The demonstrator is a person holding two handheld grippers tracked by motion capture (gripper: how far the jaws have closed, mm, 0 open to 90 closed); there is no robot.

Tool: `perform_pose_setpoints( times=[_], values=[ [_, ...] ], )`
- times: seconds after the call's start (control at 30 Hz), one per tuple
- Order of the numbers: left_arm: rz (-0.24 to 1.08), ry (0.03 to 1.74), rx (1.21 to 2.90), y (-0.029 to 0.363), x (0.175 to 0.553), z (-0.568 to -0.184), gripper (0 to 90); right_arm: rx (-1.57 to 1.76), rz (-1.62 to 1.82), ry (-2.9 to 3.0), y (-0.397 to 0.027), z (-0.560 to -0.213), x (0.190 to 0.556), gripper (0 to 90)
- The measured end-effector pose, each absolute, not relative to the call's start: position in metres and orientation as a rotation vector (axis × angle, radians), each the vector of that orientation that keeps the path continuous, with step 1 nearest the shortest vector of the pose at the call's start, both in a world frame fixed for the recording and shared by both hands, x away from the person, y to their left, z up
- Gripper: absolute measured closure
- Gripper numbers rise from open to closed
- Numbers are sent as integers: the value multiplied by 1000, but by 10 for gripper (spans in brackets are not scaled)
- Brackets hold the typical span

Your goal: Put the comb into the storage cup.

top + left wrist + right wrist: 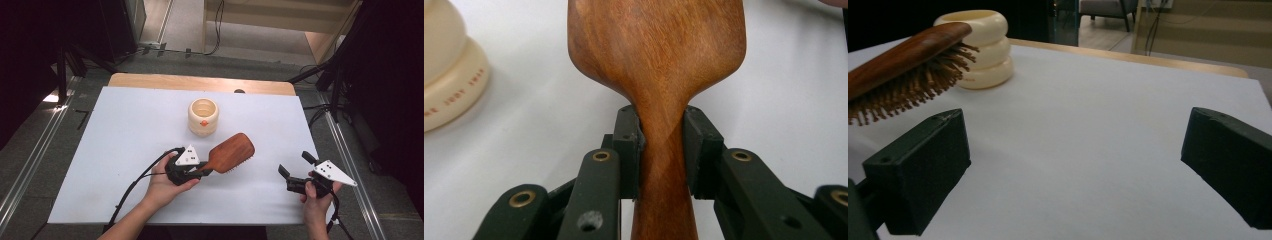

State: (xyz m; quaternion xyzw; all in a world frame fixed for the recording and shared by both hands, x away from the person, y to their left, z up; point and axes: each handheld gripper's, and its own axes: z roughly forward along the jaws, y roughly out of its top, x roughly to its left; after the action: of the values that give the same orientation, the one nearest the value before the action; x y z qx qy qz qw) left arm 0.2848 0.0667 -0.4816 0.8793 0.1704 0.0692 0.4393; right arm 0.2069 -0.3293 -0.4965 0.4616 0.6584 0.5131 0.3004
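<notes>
The left gripper [197,171] has its jaws clamped on the narrow neck of the reddish-brown wooden paddle hairbrush [231,152], right where the handle widens into the head. In the left gripper view the black pads [629,150] press both sides of that neck [663,145]. The brush sits lifted and tilted above the white table sheet [125,150], bristles facing down, its head pointing toward the cream ribbed ceramic jar [203,116] just beyond.

Over on the other side, the right gripper [295,170] hangs with its jaws spread wide, nothing between them, well apart from the brush.

Here's the worry: the grip is on a smooth, tapered piece of wood, and all the weight of the head hangs out in front. It could pivot in the pads and droop, or slide forward out of the pinch. And that jar is close — a swing of the head toward it could knock it or tip it. If the brush goes in head-first, the bristles [908,87] may snag on the rim.
</notes>
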Motion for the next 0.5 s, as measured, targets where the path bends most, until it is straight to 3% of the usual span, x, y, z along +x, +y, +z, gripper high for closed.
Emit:
perform_pose_setpoints(
  times=[0.5],
  values=[
    [272,448,2062,86,271,-473,723,1222,1456,1809,-283,-466,206,0]
  ],
)
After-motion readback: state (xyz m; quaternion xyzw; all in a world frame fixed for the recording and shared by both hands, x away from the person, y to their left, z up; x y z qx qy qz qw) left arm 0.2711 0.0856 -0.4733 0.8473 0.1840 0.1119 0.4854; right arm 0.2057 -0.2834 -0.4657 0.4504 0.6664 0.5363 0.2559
